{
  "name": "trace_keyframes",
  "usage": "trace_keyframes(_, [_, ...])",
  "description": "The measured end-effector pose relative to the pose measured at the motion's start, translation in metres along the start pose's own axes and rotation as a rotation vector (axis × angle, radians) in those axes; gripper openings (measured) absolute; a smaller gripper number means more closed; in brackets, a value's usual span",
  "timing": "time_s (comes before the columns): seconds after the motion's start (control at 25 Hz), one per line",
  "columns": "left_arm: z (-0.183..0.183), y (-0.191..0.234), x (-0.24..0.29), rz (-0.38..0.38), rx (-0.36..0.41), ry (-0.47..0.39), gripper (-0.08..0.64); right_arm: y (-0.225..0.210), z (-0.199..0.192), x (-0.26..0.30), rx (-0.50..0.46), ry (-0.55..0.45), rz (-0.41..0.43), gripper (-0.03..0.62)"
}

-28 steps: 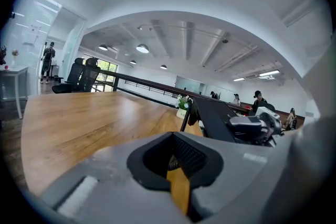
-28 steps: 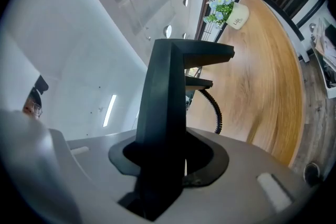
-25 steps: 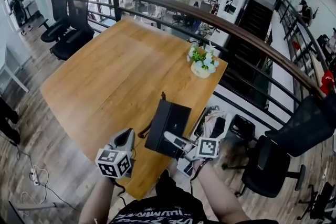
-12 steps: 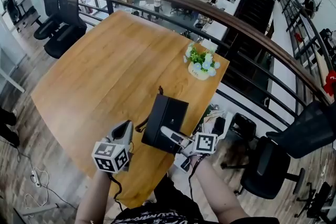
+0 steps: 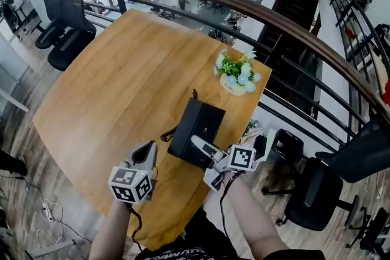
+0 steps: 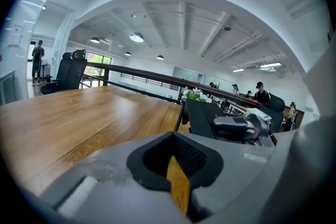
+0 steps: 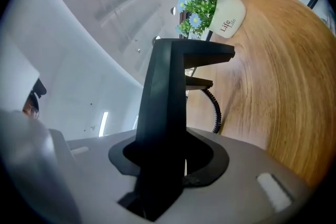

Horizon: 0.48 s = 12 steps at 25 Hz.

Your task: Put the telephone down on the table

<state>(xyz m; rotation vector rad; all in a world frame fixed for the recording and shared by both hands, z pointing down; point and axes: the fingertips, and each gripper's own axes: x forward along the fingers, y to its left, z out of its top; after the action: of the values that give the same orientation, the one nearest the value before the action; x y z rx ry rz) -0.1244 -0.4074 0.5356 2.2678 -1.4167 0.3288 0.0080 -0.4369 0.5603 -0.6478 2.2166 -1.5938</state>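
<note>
The black telephone [image 5: 196, 131] hangs over the near right part of the wooden table [image 5: 116, 82], its coiled cord [image 5: 167, 134] dangling at its left side. My right gripper [image 5: 198, 145] is shut on its near edge; in the right gripper view the telephone [image 7: 168, 86] rises from between the jaws of this gripper [image 7: 163, 165], with the cord [image 7: 214, 107] beside it. Whether the telephone touches the wood I cannot tell. My left gripper [image 5: 146, 154] hovers left of it, shut and empty. In the left gripper view, the telephone [image 6: 205, 118] shows beyond this gripper [image 6: 177, 168].
A white pot of blue and white flowers [image 5: 236, 75] stands by the table's right edge, just beyond the telephone. A dark railing [image 5: 286, 33] runs behind the table. Office chairs [image 5: 64, 21] stand at the far left, and another chair [image 5: 329, 192] sits right of the table.
Both grippers have moved forward over the table. The telephone went along in the right gripper and now sits a little nearer the flower pot.
</note>
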Motion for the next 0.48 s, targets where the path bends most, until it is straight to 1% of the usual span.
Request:
trace_keyframes(0.2, [0.011,0.006,0.02,-0.015,0.006,0.002,0.002,-0.014,0.019,0.012,-0.001,-0.023,-0.012,0.158])
trace_keyframes(0.4, [0.011,0.007,0.038,-0.034,0.0,0.016,0.002,-0.035,0.028,0.014,0.02,-0.044,-0.044,0.158])
trace_keyframes(0.48, [0.009,0.009,0.042,-0.038,-0.004,0.022,0.002,-0.04,0.031,0.017,0.019,-0.045,-0.043,0.158])
